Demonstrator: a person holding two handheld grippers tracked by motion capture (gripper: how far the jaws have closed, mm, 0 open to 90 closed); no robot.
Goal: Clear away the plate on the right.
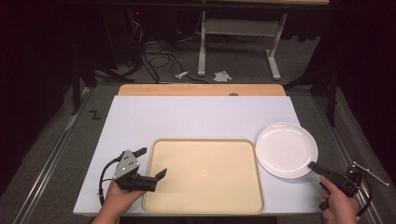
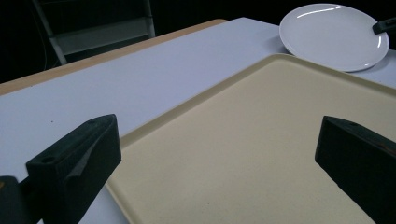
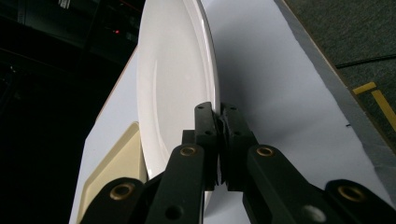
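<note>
A round white plate point(image 1: 286, 149) lies on the white table top, just right of a beige tray point(image 1: 205, 175). My right gripper point(image 1: 312, 164) comes in from the near right and is shut on the plate's near rim. In the right gripper view its jaws point(image 3: 219, 114) pinch the rim of the plate point(image 3: 173, 79), one above and one below, with the tray point(image 3: 109, 168) beyond. My left gripper point(image 1: 152, 162) stands open at the tray's left edge, nothing between its fingers. In the left gripper view the jaws point(image 2: 217, 140) frame the bare tray point(image 2: 243, 154), and the plate point(image 2: 334, 35) lies beyond it.
The white table top point(image 1: 187, 116) stretches bare behind the tray, ending in a wooden strip point(image 1: 201, 89). Beyond it on the floor are cables point(image 1: 159, 58), crumpled paper point(image 1: 222, 75) and a white metal frame point(image 1: 238, 28). The table's right edge runs close to my right hand point(image 1: 336, 200).
</note>
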